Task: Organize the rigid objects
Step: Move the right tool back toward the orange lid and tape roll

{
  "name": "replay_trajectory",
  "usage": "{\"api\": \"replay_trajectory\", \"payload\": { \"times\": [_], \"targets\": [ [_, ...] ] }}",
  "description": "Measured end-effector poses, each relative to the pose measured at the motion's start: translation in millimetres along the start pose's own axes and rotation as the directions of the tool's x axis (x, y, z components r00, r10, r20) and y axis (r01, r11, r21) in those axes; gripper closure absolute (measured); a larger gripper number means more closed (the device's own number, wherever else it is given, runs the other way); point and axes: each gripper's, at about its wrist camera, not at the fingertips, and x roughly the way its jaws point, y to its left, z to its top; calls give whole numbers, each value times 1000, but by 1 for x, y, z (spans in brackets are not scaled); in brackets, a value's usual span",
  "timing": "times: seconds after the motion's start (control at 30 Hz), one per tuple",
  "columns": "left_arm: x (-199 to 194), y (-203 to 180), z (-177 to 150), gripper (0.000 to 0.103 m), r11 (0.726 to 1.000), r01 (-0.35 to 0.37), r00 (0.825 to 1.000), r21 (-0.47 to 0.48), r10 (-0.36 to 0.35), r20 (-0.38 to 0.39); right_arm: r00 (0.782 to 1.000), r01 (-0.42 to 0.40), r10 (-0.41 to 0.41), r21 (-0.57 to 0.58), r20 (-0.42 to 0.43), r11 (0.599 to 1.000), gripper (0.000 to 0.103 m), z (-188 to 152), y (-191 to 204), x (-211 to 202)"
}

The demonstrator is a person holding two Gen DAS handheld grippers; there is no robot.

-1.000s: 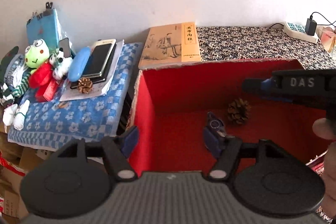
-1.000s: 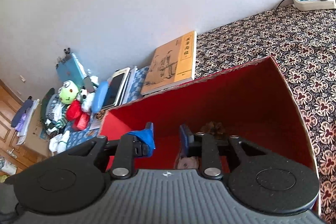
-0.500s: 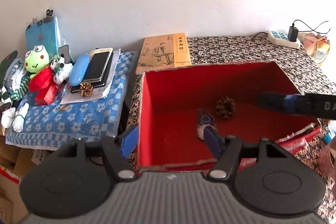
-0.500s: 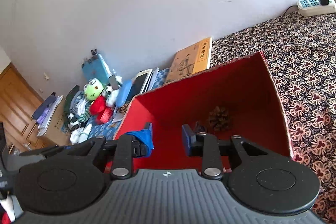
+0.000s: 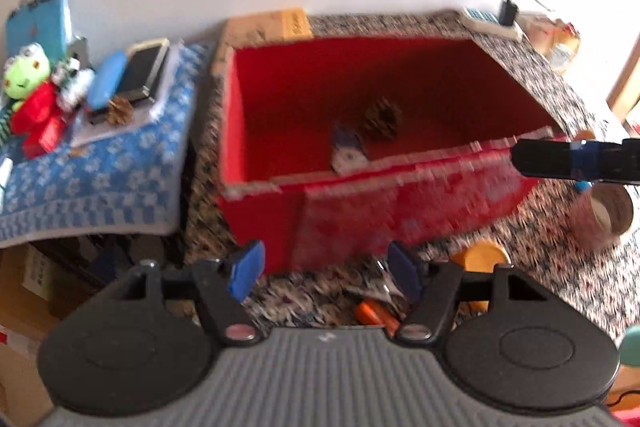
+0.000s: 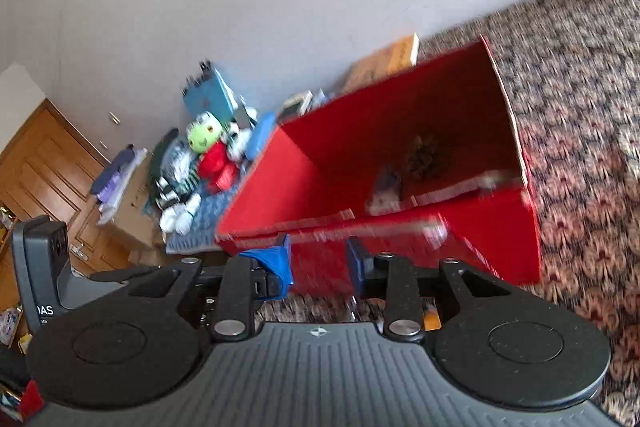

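Observation:
A red open box (image 5: 400, 211) stands on the patterned cloth; it also shows in the right wrist view (image 6: 480, 227). Inside lie a pine cone (image 5: 382, 117) and a small blue-and-white object (image 5: 348, 151). My left gripper (image 5: 326, 267) is open and empty, in front of the box's near wall. My right gripper (image 6: 318, 263) is open and empty, also in front of the box; its body shows at the right of the left wrist view (image 5: 576, 157). An orange lid (image 5: 480, 255), an orange small item (image 5: 374, 313) and a tape roll (image 5: 608, 211) lie on the cloth near the box.
A blue checked cloth (image 5: 100, 167) at left holds a frog plush (image 5: 26, 75), a phone stack (image 5: 144, 71), a blue case (image 5: 106, 83) and another pine cone (image 5: 120, 111). A yellow book (image 5: 276, 25) and a power strip (image 5: 490, 23) lie behind the box.
Both grippers have pulled back and up out of the box, so its near outer wall and the items on the cloth in front now show. Both stay open.

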Motion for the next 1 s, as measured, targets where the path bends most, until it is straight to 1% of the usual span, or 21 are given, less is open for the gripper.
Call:
{"api": "replay_trajectory", "payload": {
  "times": [0.17,0.33,0.4,0.43,0.5,0.67,0.7,0.77,0.87,0.93,1.0],
  "targets": [
    [15,-16,-13,33,997,59,996,39,-57,-61,997,67,-66,21,-44,998,89,-15,-11,4],
    [26,-36,-20,33,984,154,984,89,-145,-101,986,153,-149,55,-72,987,89,-27,-28,9],
    [29,-43,-22,33,974,209,974,91,-199,-111,979,190,-185,58,-83,980,89,-31,-34,11],
    [32,-46,-24,33,964,248,965,92,-238,-110,975,209,-203,59,-91,976,89,-33,-37,13],
    [39,-52,-28,33,952,293,952,94,-281,-117,966,242,-235,62,-106,968,90,-39,-45,14],
    [44,-72,-34,33,904,407,911,128,-392,-132,958,271,-262,70,-117,960,90,-44,-56,17],
    [45,-77,-35,33,897,420,905,139,-404,-132,956,275,-266,73,-121,959,90,-44,-59,18],
    [52,-86,-36,34,890,430,900,151,-409,-149,954,282,-271,75,-130,957,90,-43,-62,23],
    [64,-96,-38,36,880,449,888,152,-420,-189,957,266,-256,68,-135,961,90,-40,-62,32],
    [72,-102,-39,38,882,445,887,155,-411,-213,959,258,-249,58,-139,964,91,-39,-62,38],
    [78,-103,-40,38,889,431,892,156,-394,-222,958,253,-243,46,-151,966,91,-39,-61,43]
  ]
}}
